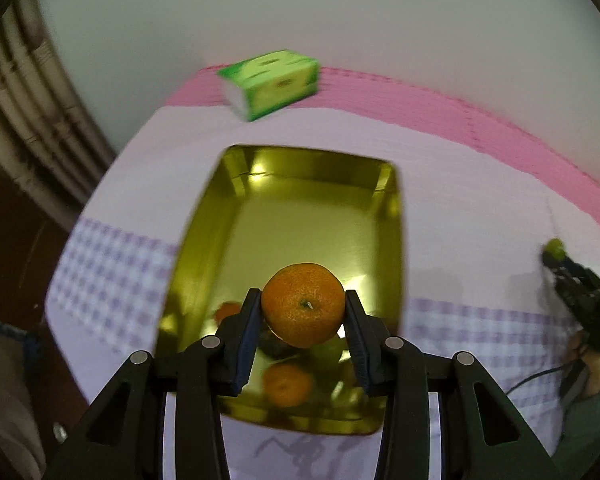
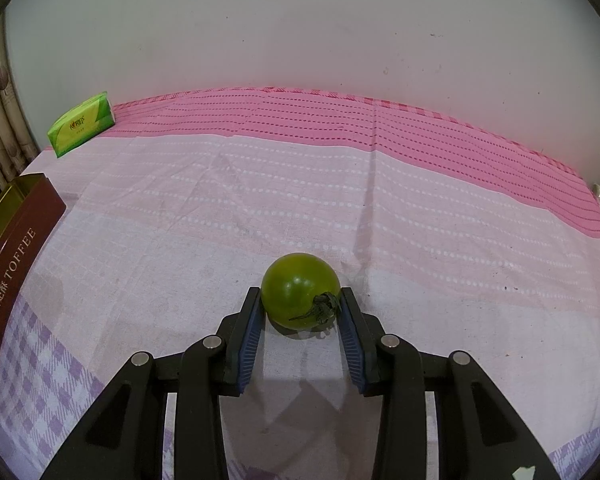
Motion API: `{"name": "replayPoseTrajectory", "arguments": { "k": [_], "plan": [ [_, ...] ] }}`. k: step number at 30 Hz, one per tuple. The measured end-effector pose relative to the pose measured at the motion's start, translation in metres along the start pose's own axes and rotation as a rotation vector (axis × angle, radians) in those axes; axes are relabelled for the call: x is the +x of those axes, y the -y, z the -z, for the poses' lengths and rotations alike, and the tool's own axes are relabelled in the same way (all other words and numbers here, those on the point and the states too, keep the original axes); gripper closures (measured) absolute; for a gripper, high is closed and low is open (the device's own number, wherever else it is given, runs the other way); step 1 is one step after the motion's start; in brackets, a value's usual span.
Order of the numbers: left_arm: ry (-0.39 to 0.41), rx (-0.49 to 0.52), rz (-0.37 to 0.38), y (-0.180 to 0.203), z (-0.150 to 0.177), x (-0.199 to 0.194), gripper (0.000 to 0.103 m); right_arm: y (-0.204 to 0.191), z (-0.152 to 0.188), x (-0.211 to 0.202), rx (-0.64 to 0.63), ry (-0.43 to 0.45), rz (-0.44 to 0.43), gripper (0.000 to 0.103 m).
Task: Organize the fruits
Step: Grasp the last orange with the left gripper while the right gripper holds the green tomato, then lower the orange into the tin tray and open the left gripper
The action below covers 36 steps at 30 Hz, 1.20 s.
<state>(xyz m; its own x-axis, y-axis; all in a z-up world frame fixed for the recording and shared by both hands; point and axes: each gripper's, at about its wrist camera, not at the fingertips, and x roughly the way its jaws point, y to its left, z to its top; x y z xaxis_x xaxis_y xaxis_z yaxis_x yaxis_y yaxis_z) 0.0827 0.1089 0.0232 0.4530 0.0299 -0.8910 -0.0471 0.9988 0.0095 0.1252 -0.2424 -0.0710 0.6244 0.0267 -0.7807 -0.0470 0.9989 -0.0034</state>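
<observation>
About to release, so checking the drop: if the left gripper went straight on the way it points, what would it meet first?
Probably the gold tin: the left gripper, shut on the orange, points into it, near fruit already inside; depth is unclear.

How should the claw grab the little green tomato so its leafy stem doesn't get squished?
Grip the green tomato across its round middle, one pad on each smooth side, coming from above and behind as the right gripper does. Its stem points toward the camera beside the right-hand pad, so keep that pad just off the leaves.
</observation>
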Motion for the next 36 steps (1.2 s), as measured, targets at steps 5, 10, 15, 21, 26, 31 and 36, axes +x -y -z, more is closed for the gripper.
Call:
{"name": "replayPoseTrajectory", "arguments": {
  "k": [5, 10, 15, 21, 26, 31, 36],
  "plan": [
    [-0.034, -0.009, -0.026, -0.018, 0.014, 0.007, 0.062, 0.000, 0.000, 0.000, -0.002, 0.000, 0.002, 0.067],
    [-0.065, 0.001, -0.034, -0.024, 0.027, 0.018, 0.062, 0.001, 0.000, 0.000, -0.004, 0.000, 0.003, 0.067],
    [-0.079, 0.019, -0.058, -0.026, 0.032, 0.025, 0.062, 0.001, 0.000, 0.000, -0.003, 0.000, 0.002, 0.067],
    [-0.095, 0.034, -0.082, -0.028, 0.034, 0.031, 0.062, 0.000, 0.000, 0.000, -0.005, 0.001, 0.003, 0.067],
    [-0.098, 0.037, -0.093, -0.030, 0.036, 0.034, 0.061, 0.000, 0.000, 0.001, -0.007, 0.001, 0.004, 0.067],
    [-0.112, 0.031, -0.095, -0.034, 0.038, 0.039, 0.061, 0.000, 0.000, 0.001, -0.007, 0.001, 0.004, 0.067],
    [-0.109, 0.040, -0.114, -0.035, 0.040, 0.041, 0.061, 0.001, 0.000, 0.001, -0.008, 0.001, 0.004, 0.067]
  ]
}}
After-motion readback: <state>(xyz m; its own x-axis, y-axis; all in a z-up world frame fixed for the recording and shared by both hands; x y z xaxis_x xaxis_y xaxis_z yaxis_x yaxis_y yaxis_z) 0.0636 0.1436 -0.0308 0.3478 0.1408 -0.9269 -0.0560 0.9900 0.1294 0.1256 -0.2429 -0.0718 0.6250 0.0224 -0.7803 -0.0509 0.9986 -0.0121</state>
